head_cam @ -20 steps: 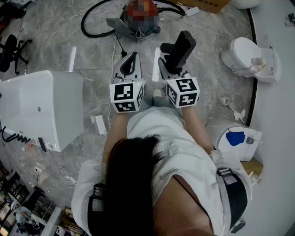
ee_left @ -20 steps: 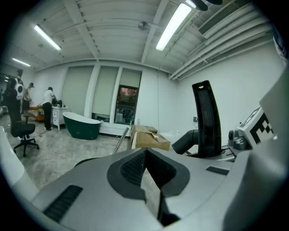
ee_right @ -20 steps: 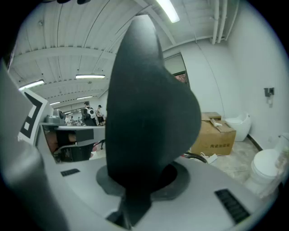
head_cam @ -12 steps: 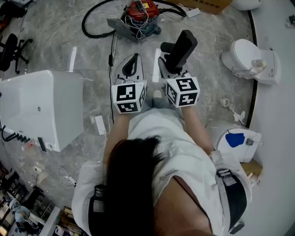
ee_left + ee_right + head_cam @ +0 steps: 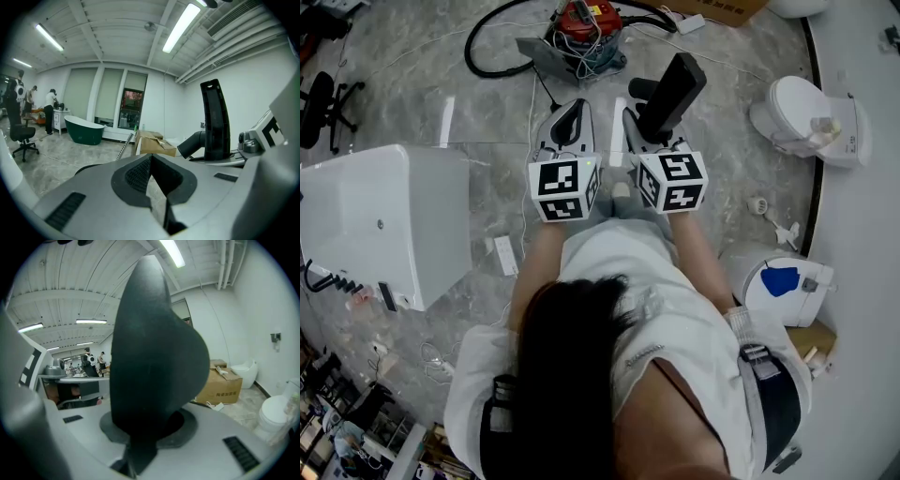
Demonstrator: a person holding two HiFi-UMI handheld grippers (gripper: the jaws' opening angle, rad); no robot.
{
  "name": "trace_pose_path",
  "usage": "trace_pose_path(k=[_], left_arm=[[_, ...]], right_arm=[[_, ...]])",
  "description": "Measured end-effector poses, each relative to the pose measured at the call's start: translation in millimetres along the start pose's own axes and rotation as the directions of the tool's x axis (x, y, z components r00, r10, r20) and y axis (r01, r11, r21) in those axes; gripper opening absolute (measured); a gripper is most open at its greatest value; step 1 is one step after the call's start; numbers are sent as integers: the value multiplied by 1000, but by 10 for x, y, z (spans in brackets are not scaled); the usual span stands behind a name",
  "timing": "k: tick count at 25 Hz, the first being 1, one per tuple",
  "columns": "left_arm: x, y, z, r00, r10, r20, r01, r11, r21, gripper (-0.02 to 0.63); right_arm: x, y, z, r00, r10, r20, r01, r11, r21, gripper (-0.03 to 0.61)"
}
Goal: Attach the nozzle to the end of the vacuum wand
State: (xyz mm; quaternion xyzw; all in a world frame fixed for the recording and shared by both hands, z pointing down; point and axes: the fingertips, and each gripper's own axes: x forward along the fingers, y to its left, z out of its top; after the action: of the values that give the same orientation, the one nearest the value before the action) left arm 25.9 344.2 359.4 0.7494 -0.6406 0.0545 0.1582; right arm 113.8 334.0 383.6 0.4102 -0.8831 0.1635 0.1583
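A black vacuum nozzle (image 5: 673,92) stands upright in my right gripper (image 5: 645,127), whose jaws are shut on its lower end. In the right gripper view the nozzle (image 5: 154,348) fills the middle and hides what lies beyond. My left gripper (image 5: 567,120) is level with the right one, a short way to its left, shut with nothing in it (image 5: 151,161). From the left gripper view the nozzle (image 5: 214,122) shows at the right. The red vacuum cleaner (image 5: 586,26) with its black hose (image 5: 487,64) sits on the floor ahead of both grippers. A thin metal tube (image 5: 124,146) leans by a cardboard box.
A white tub-like unit (image 5: 375,216) stands at the left, a white toilet (image 5: 806,117) at the right, and a white bin with a blue part (image 5: 783,281) nearer me. A cardboard box (image 5: 722,9), cables and an office chair (image 5: 323,98) lie around the floor.
Both grippers have edged slightly forward toward the vacuum cleaner, the left one also a little to the right. The nozzle stays held in the right gripper.
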Motion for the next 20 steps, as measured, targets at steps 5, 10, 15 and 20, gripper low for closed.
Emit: trace_pose_path(k=[5, 10, 15, 20], left_arm=[[27, 116, 24, 1000, 5, -12, -5, 1000, -9, 0], [57, 257, -23, 999, -17, -27, 16, 1000, -9, 0], [99, 368, 4, 999, -28, -26, 28, 1000, -1, 0], [107, 410, -18, 999, -34, -29, 34, 999, 18, 0]], right_arm=[[84, 69, 3, 1000, -4, -11, 4, 1000, 8, 92], [200, 197, -53, 1000, -17, -22, 17, 1000, 4, 92], [266, 220, -36, 999, -39, -23, 39, 999, 7, 92], [278, 229, -39, 999, -47, -15, 48, 999, 26, 92]])
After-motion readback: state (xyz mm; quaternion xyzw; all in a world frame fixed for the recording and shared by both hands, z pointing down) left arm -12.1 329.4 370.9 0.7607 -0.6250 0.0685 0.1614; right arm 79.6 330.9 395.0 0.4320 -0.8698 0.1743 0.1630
